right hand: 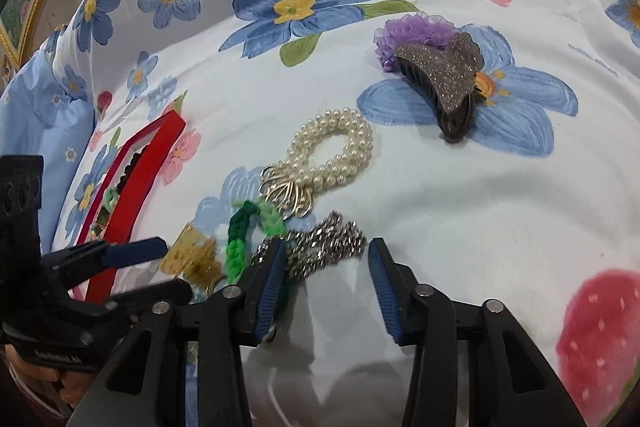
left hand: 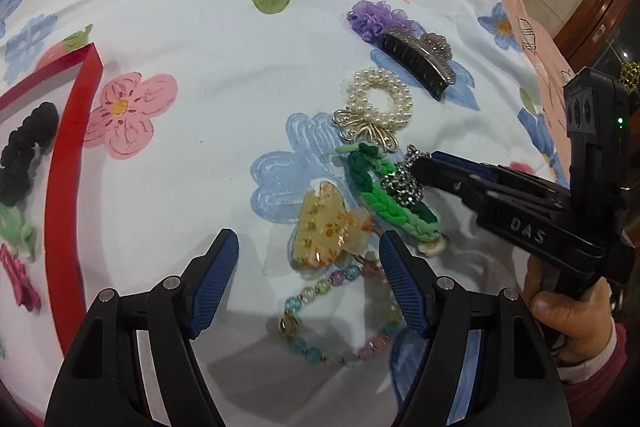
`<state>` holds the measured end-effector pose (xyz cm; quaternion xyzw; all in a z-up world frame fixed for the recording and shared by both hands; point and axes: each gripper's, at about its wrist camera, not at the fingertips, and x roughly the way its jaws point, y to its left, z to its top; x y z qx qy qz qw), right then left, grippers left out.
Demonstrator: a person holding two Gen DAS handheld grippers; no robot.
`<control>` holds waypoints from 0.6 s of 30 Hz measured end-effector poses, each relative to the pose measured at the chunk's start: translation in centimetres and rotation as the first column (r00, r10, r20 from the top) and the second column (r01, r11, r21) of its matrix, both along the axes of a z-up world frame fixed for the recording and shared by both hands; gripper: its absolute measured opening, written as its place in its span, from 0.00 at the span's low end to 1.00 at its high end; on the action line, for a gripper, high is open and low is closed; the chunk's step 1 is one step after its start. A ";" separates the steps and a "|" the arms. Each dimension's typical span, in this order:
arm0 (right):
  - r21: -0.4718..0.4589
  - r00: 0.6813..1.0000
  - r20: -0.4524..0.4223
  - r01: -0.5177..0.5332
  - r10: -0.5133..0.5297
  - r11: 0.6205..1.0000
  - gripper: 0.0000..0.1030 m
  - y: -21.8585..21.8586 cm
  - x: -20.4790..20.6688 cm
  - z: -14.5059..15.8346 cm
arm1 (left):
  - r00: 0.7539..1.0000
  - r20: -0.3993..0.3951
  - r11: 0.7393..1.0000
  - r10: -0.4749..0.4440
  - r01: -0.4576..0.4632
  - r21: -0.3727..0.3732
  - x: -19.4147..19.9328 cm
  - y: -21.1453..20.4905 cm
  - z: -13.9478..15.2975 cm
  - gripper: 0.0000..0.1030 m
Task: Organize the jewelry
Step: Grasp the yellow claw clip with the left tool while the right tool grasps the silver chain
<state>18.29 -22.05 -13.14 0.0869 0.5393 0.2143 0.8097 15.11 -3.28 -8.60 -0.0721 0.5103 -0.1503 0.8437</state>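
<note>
Jewelry lies on a flowered cloth. My left gripper (left hand: 309, 247) is open, its jaws either side of a yellow claw clip (left hand: 324, 231), above a pastel bead bracelet (left hand: 328, 311). My right gripper (right hand: 326, 257) is open around a silver rhinestone chain piece (right hand: 324, 247), which also shows in the left wrist view (left hand: 402, 183) at the right gripper's tips (left hand: 420, 169). A green braided band (left hand: 384, 197) lies under it. A pearl ring with a gold bow (right hand: 332, 151), a glitter claw clip (right hand: 444, 83) and a purple ruffle scrunchie (right hand: 412, 31) lie further off.
A red-rimmed tray (left hand: 64, 187) at the left holds a black scrunchie (left hand: 28, 147), a green piece and a pink clip (left hand: 18, 283). In the right wrist view the tray (right hand: 136, 187) is at the left, behind the left gripper (right hand: 132, 255). The cloth edge drops off at the far right.
</note>
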 end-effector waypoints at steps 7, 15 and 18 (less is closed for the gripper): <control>-0.001 1.000 0.008 0.017 -0.017 1.000 0.10 -0.4 0.2 0.0 | 0.999 0.007 0.999 -0.041 0.042 -0.023 0.8 -0.4 0.0 0.34; 0.032 0.999 0.049 0.014 -0.016 0.999 0.05 -0.2 -0.1 1.9 | 0.998 0.030 0.998 -0.048 0.049 -0.039 0.0 -0.2 0.9 0.33; 0.050 0.997 0.076 0.011 -0.015 0.999 0.05 -0.2 -0.3 3.3 | 0.998 0.051 0.998 -0.028 0.031 -0.053 -0.8 0.6 1.9 0.33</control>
